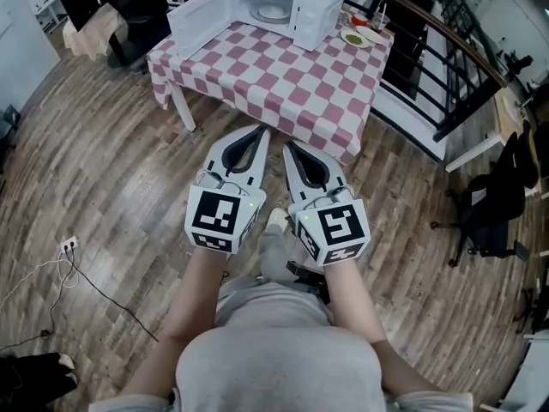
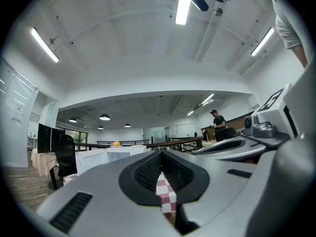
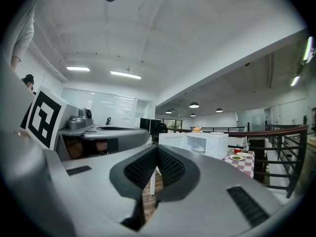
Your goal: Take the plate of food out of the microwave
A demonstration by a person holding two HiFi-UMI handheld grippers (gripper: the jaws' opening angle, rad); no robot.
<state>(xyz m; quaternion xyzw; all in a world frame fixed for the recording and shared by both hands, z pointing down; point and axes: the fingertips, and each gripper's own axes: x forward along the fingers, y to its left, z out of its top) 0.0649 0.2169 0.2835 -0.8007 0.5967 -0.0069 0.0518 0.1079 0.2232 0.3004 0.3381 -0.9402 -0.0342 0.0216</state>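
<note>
left gripper (image 1: 260, 132): we are holding it clenched, empty | right gripper (image 1: 289, 148): clenched, empty | plate (image 1: 272, 10): sitting inside the open microwave (image 1: 319, 17) on the table (image 1: 283, 84), well apart from both grippers

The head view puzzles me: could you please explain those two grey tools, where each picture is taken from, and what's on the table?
A person holds a two-jaw gripper in each hand: the left gripper and the right gripper. The head view looks down from the person's head; the other two come from cameras riding on each gripper, looking along its jaws. Both are shut and empty. Ahead, the checked table bears a white microwave, door open, a plate inside. Small plates lie beside it.
</note>
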